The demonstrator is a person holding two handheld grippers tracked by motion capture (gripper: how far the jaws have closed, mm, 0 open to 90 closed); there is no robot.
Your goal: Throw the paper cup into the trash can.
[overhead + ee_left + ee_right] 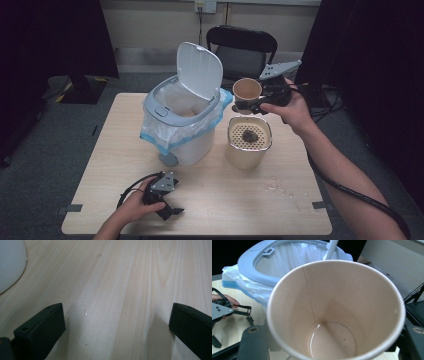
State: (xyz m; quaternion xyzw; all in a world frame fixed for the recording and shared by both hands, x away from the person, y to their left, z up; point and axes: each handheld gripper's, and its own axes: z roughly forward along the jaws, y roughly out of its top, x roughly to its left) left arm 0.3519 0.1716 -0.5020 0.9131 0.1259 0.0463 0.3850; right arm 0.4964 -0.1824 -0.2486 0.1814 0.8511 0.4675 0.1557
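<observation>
My left gripper (170,210) rests on the table (240,200), jaws spread and empty. The open lined bin (182,122) could be missed. My right gripper (252,106) pinches the paper cup (247,90); its little liquid may spill. The strainer pot (249,141) holds dregs.
</observation>
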